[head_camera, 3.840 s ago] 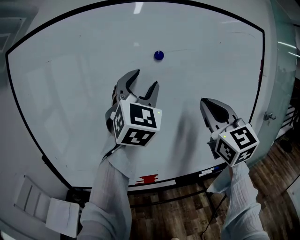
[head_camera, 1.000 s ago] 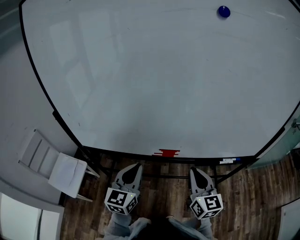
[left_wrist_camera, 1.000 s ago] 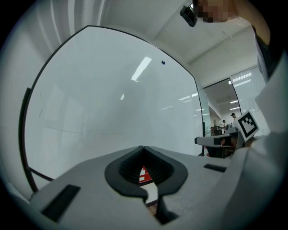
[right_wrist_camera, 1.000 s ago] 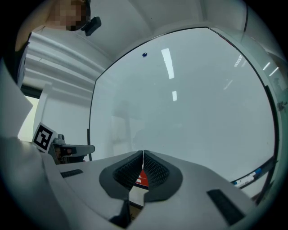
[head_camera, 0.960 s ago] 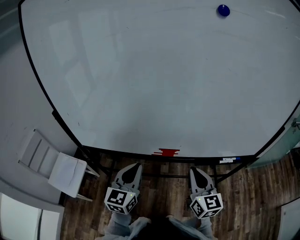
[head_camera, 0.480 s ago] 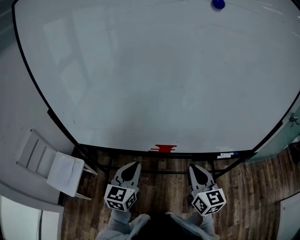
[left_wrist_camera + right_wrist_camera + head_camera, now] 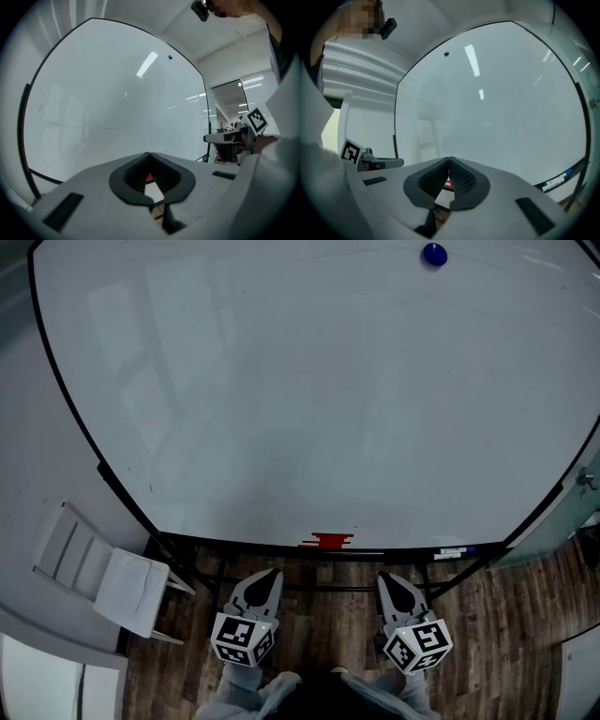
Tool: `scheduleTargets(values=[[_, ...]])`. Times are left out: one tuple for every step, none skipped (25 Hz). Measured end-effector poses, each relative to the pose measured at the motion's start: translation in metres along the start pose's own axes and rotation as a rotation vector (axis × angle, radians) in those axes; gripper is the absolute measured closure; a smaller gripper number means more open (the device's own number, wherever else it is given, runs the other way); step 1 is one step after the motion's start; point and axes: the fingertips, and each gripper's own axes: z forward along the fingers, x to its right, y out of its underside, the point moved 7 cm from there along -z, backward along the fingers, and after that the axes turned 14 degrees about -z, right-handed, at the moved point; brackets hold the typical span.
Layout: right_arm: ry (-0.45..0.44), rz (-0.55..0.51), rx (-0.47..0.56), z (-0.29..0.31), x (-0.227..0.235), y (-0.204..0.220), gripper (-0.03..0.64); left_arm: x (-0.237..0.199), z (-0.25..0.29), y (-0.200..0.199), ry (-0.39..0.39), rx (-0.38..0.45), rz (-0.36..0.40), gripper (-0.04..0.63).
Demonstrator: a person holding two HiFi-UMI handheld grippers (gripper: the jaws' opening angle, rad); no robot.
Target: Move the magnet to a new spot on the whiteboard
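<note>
While the left gripper (image 7: 271,572) and right gripper (image 7: 383,577) hang below the whiteboard (image 7: 309,399), jaws pressed together on nothing, the blue magnet (image 7: 433,254) sits well above them at the board's upper right, nearer the right gripper.

Magnet (image 7: 434,254) high on whiteboard (image 7: 309,399); chair (image 7: 108,573) lower left.

hand-held grippers (image 7: 271,571) (image 7: 382,576): grey | cubes (image 7: 242,640): black-white markers | sleeves (image 7: 246,690): pale, seemingly

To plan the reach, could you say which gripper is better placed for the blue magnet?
Likely the right gripper: the blue magnet sits high on the right of the whiteboard, nearer it.
</note>
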Motion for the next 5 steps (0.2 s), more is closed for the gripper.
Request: scheduleTargets(values=[[0.0, 0.0, 0.0, -0.0001, -0.0004, 0.0001, 0.589, 0.0, -0.0001, 0.0001, 0.0, 0.0, 0.0, 0.586], [0.0, 0.001, 0.0, -0.0002, -0.0006, 0.0002, 0.589, 0.0, -0.0001, 0.0001, 0.0, 0.001, 0.001, 0.586], [0.001, 0.002, 0.0, -0.0001, -0.0007, 0.0002, 0.589, 0.0, -0.0001, -0.0001, 0.0, 0.001, 0.002, 0.586], [0.002, 0.004, 0.0, 0.0001, -0.0009, 0.0002, 0.589, -0.0001, -0.0001, -0.0002, 0.0, 0.0, 0.003, 0.586], [0.003, 0.005, 0.001, 0.0002, -0.0011, 0.0002, 0.589, -0.0002, -0.0002, -0.0003, 0.001, 0.0, 0.003, 0.586]])
